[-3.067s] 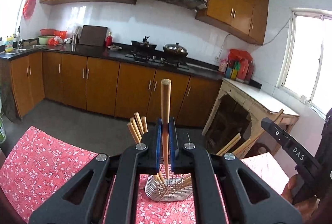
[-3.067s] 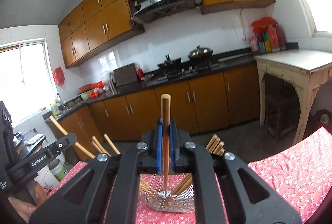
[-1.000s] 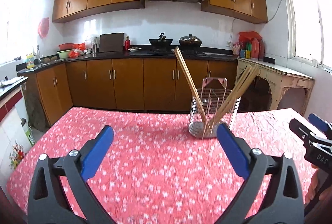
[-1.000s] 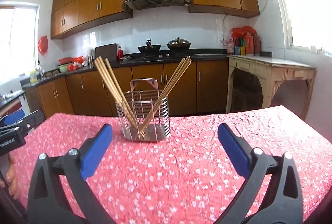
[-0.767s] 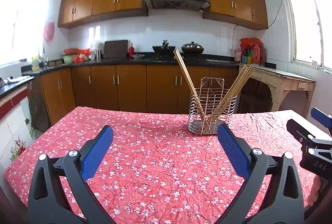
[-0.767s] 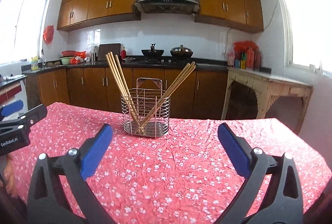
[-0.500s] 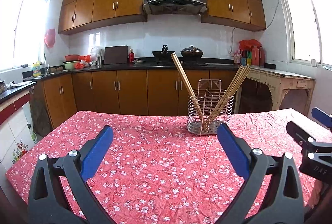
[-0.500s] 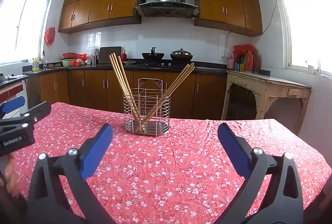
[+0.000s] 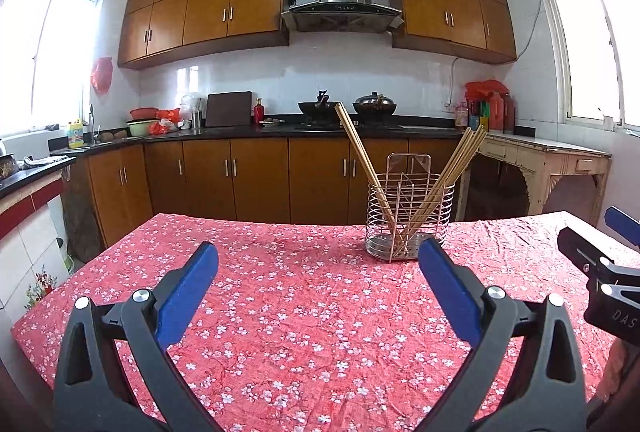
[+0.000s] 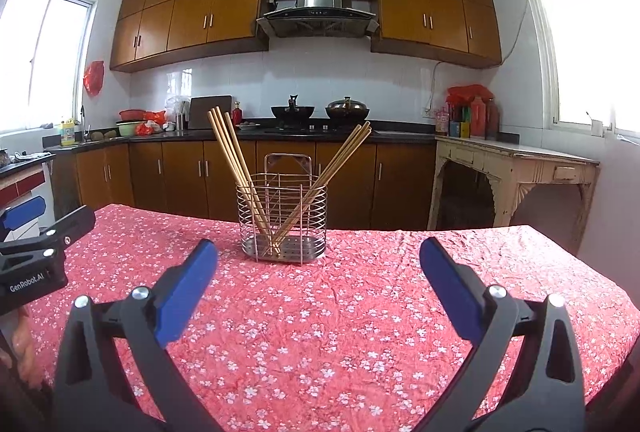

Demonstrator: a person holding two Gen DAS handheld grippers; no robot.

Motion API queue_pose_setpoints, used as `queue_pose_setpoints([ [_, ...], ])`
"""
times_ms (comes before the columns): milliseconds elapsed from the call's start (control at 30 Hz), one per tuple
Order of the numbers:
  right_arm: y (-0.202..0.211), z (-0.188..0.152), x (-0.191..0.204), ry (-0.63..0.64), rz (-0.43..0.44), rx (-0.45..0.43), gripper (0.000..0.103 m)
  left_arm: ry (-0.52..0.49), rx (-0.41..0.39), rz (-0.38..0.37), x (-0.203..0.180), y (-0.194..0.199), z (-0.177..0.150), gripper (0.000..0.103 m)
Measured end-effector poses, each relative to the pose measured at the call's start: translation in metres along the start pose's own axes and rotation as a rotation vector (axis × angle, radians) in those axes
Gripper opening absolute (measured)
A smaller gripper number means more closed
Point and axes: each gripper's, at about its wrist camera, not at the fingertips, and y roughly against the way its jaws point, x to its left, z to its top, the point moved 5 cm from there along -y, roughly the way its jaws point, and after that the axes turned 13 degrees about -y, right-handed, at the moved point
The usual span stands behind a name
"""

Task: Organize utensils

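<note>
Since both jaws are spread wide with nothing in them, the left hand-held gripper (image 9: 318, 284) and right hand-held gripper (image 10: 318, 282) hover over the tabletop (image 10: 360, 312). From the right one, the rack (image 10: 282, 220) sits at 12 o'clock; from the left, about 1 o'clock. Chopsticks (image 10: 236, 168) lean in it, fanned toward 11 and 1. They look light, stiff, a bit slick, so I'd pinch mid-shaft above the rim. That wire rack probably tips easily.
</note>
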Motion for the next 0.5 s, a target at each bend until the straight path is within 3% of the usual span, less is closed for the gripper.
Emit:
queue_pose_setpoints([
  [500,0.0029,0.0011,-0.0035,-0.017,0.001,-0.007,0.099,-0.001,-0.011,-0.012,-0.0013,0.0032,0.0038,0.099],
])
